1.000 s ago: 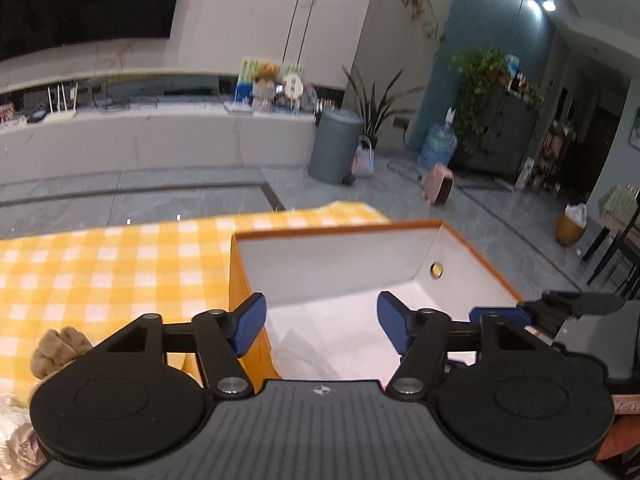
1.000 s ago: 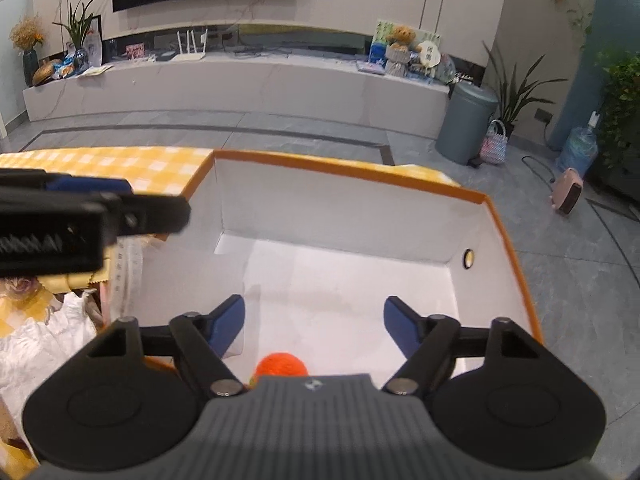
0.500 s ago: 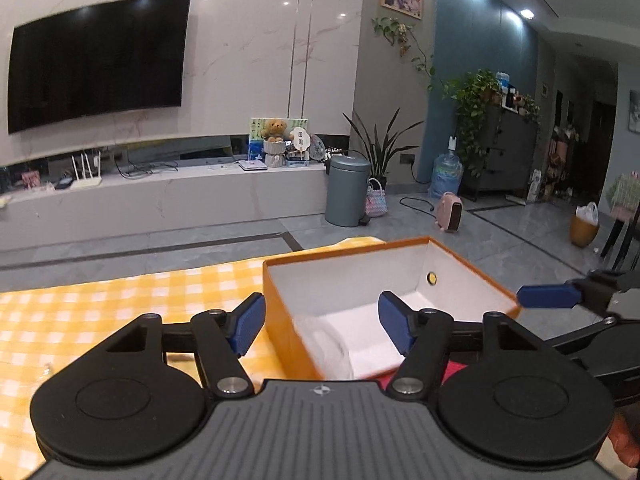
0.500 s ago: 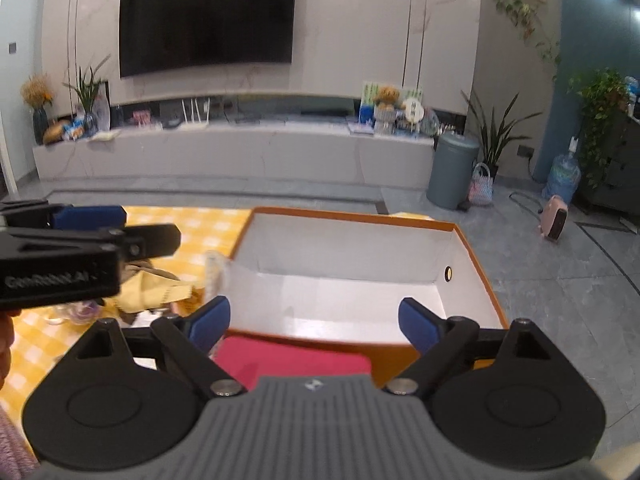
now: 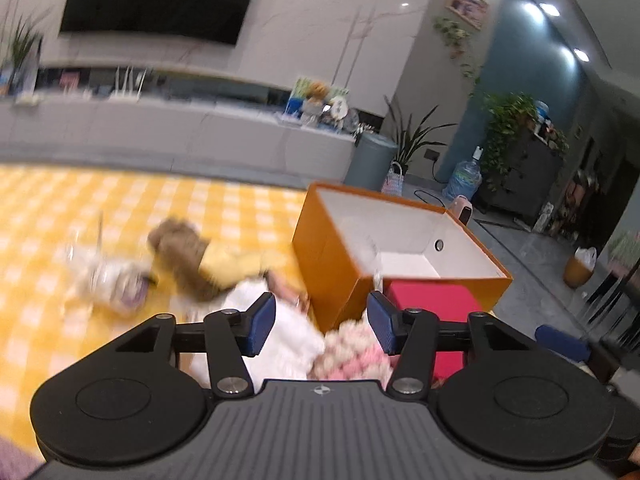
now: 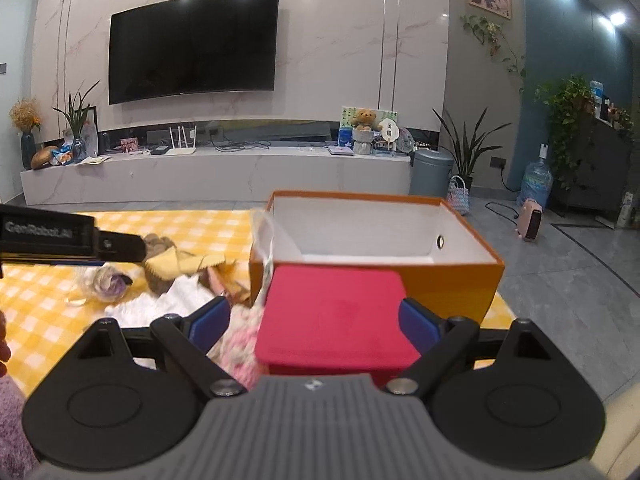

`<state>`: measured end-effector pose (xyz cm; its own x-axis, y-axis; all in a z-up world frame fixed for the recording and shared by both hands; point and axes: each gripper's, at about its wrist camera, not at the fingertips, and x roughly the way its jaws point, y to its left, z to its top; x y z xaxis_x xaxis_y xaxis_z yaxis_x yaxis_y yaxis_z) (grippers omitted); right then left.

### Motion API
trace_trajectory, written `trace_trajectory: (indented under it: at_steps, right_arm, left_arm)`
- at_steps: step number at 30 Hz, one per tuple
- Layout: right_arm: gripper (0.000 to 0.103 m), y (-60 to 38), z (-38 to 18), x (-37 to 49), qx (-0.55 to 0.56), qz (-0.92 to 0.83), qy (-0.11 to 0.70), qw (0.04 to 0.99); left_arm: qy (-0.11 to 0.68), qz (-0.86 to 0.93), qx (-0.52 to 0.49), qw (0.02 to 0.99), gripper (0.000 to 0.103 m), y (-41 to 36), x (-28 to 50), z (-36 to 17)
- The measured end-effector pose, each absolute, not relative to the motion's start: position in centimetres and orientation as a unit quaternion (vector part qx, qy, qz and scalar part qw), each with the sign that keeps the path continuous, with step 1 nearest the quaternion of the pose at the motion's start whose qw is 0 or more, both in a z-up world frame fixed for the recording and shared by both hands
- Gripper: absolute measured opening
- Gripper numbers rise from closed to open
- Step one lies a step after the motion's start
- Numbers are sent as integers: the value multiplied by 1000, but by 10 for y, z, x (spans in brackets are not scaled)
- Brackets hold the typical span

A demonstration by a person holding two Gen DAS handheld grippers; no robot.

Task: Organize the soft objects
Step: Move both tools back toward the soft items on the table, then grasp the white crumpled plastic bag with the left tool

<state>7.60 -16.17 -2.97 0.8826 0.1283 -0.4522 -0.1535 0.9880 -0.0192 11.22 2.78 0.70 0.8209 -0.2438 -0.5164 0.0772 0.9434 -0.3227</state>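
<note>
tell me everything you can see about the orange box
The orange box is an open rectangular carton, orange outside and plain white inside, apparently stiff card. It has no lid on, and a small round metal-ringed hole sits in its right wall. It stands upright at the right end of the yellow checked cloth. What shows of its inside looks empty. A red cushion lies against its near wall, and a thin white strip hangs over its left near corner.

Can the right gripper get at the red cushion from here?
Probably yes. The right gripper is open with the red cushion lying straight ahead between its fingers; nothing stands in front, and the orange box sits behind it.
</note>
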Motion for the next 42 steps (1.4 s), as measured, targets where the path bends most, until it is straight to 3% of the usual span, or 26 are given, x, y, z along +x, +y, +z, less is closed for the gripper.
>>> trace_trajectory:
  at_steps: [3,6,14,16,21,27,33,40,42]
  right_arm:
    - [90,-156,-39,70,-13,82,252,964]
    - [90,-149,-48,69,-18,91,268,959]
    - [88,-122,-67,67,-47,116,292,948]
    - [82,-116,-70,66,-58,119,296,946]
    - [81,-109,-76,72,-70,122,307,941]
    - [72,-99,-83,77,-80,134,315,936]
    - [58,-88,-91,80,-98,158,320,929]
    - [58,-88,-98,87,-94,163,328,926]
    - [58,-90,-100,89,-88,165,333,924]
  left_arm:
    - [307,-78,-140,938,57,42,106,-6]
    - [296,-53,-98,949,57,47,99,-18]
    - [341,-78,-99,932,57,68,91,-52]
    - [343,-80,-102,930,57,69,86,-59]
    - [342,-92,-110,928,57,74,83,-67]
    - [342,-110,-118,926,58,69,88,-71]
    - [357,-101,-138,918,73,64,105,-78]
    - [388,-71,-174,902,74,60,135,-89]
    - [391,-66,-177,901,70,57,142,-92]
